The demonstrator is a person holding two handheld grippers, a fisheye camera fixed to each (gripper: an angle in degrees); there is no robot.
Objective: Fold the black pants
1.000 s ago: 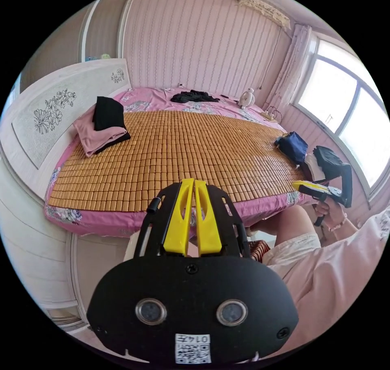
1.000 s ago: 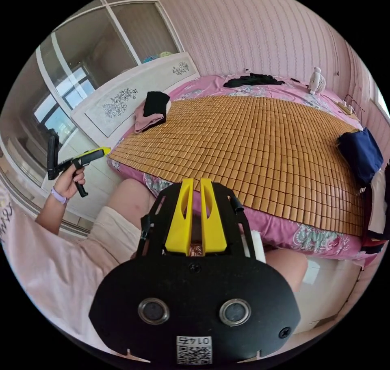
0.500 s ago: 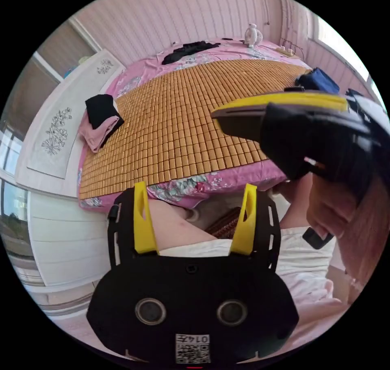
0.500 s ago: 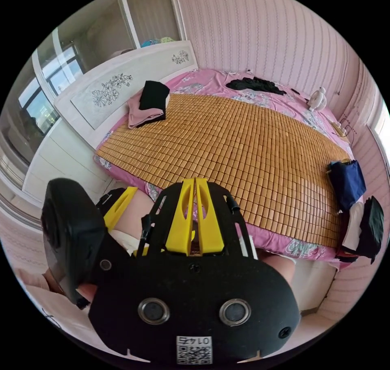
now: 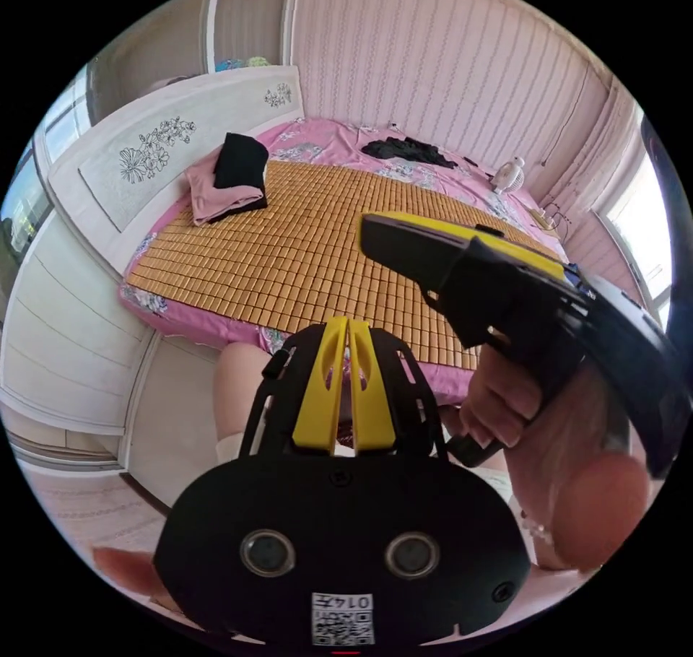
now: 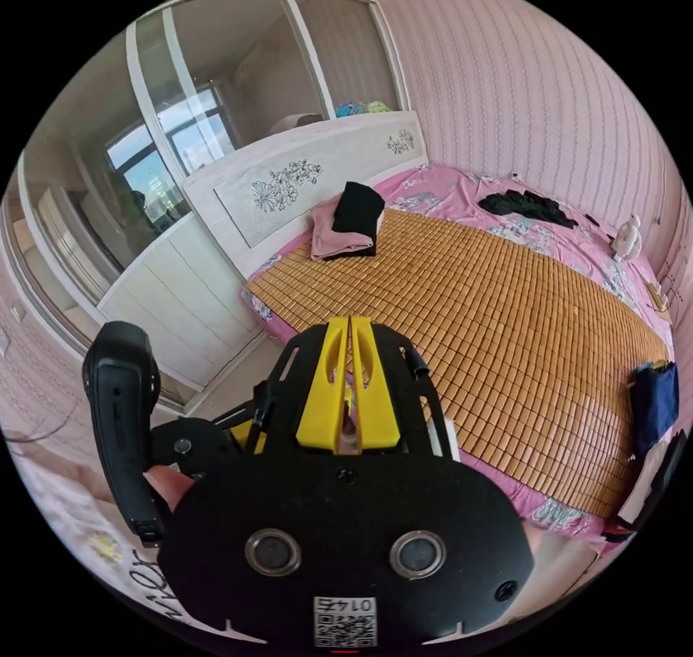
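Both tongs are closed on nothing: the left tongs (image 5: 343,321) and the right tongs (image 6: 351,319) each show their yellow jaws pressed together, held above the near edge of the bed (image 6: 505,202). From the left gripper view, the right tongs' body crosses the frame, hiding part of the bamboo mat (image 5: 289,253). A crumpled black garment (image 5: 408,150), likely the black pants, lies at the far side on the pink sheet. Folded pink and black clothes (image 6: 346,224) sit by the headboard.
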